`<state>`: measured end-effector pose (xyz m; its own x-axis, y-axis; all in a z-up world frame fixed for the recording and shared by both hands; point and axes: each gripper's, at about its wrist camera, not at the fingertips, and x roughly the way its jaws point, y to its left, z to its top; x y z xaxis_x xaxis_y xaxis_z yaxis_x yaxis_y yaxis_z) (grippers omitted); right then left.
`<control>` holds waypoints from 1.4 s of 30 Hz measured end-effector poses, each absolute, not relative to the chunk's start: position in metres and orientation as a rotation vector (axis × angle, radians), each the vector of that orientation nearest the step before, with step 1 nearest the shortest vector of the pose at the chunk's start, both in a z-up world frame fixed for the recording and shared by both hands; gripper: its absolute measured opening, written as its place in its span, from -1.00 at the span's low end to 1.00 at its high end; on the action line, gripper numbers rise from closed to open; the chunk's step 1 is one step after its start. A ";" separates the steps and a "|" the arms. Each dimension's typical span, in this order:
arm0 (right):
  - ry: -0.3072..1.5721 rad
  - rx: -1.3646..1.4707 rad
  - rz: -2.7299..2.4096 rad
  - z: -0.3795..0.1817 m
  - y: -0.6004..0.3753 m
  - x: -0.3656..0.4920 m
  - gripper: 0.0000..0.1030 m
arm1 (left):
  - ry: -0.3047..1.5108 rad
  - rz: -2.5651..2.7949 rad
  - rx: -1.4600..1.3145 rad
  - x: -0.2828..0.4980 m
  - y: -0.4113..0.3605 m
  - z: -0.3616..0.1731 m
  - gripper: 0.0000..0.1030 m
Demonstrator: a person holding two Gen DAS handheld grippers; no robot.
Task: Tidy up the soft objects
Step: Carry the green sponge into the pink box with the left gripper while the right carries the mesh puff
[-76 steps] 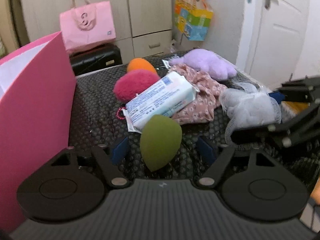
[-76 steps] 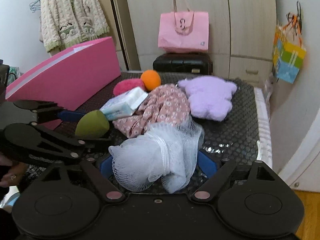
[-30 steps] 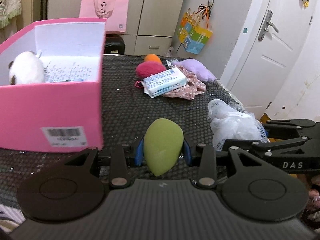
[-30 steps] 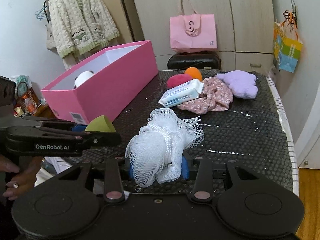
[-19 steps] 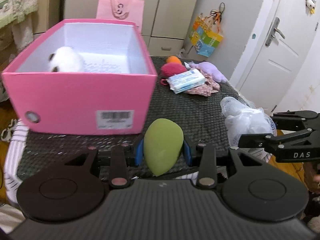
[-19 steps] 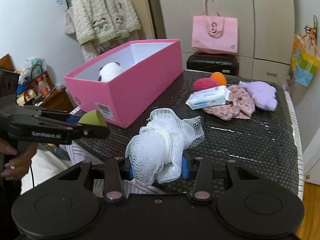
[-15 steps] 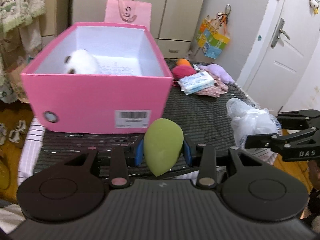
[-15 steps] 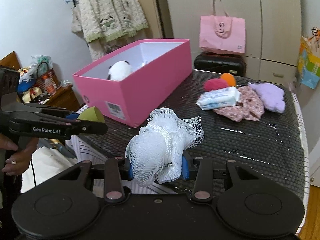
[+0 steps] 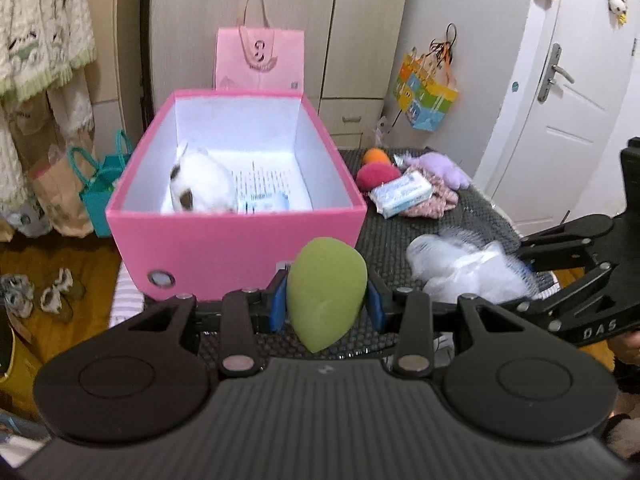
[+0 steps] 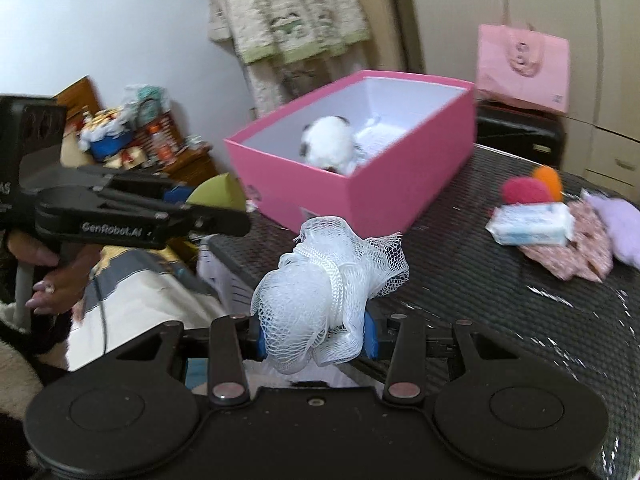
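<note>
I am carrying both loads away from the pile and toward the pink box (image 9: 236, 236): a moment ago the box was filling the left side of my view, and now I am looking over its near wall into the open top, where a white plush toy (image 9: 204, 186) is already lying. To my mind that puts the pick-up behind me and the drop into the box next.

My left gripper (image 9: 326, 300) is clamping the green sponge (image 9: 325, 292) between its blue pads, angled downward just short of the box's near wall. My right gripper (image 10: 314, 334) is squeezing the white mesh pouf (image 10: 328, 292), raised beside the table's near edge and also tilted down.

The wipes pack (image 9: 402, 193), the floral cloth (image 10: 580, 240), the purple plush (image 9: 442, 164), the red puff (image 10: 524, 192) and the orange sponge (image 9: 376, 156) are waiting near the table's far edge.
</note>
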<state>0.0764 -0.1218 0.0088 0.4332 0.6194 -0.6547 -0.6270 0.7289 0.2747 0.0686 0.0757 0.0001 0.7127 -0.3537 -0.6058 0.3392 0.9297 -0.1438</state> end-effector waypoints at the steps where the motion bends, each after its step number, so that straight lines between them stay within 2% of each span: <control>1: 0.809 -0.012 0.795 0.013 -0.118 0.076 -0.08 | 0.669 -0.392 -0.018 0.068 0.077 0.005 -0.25; 10: 0.729 -0.063 0.839 0.055 -0.093 0.097 -0.07 | 0.614 -0.414 0.018 0.084 0.089 0.043 -0.25; 18: 0.660 -0.189 0.750 0.059 -0.061 0.148 -0.06 | 0.621 -0.418 -0.037 0.131 0.096 0.043 -0.25; 27: 0.806 -0.208 0.804 0.035 -0.027 0.224 -0.06 | 0.644 -0.358 -0.075 0.213 0.108 0.040 -0.25; 31: 0.885 -0.327 0.764 0.020 0.000 0.246 -0.05 | 0.684 -0.369 -0.112 0.252 0.111 0.035 -0.25; 34: 0.910 -0.383 0.784 0.013 0.013 0.258 0.00 | 0.725 -0.391 -0.132 0.274 0.109 0.027 -0.25; 36: 0.938 -0.375 0.816 0.008 0.017 0.267 0.11 | 0.755 -0.408 -0.124 0.288 0.104 0.020 -0.25; 38: 0.947 -0.365 0.809 0.003 0.019 0.275 0.34 | 0.795 -0.424 -0.123 0.302 0.099 0.012 -0.25; 40: 0.931 -0.350 0.794 0.002 0.016 0.281 0.44 | 0.846 -0.437 -0.131 0.317 0.095 0.003 -0.25; 42: 0.920 -0.320 0.779 0.004 0.010 0.286 0.45 | 0.879 -0.437 -0.133 0.328 0.093 -0.005 -0.25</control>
<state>0.2859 0.0102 0.0037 0.3630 0.4629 -0.8087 -0.7213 0.6890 0.0707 0.3283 0.0929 -0.0046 0.5564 -0.4226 -0.7154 0.3152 0.9040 -0.2889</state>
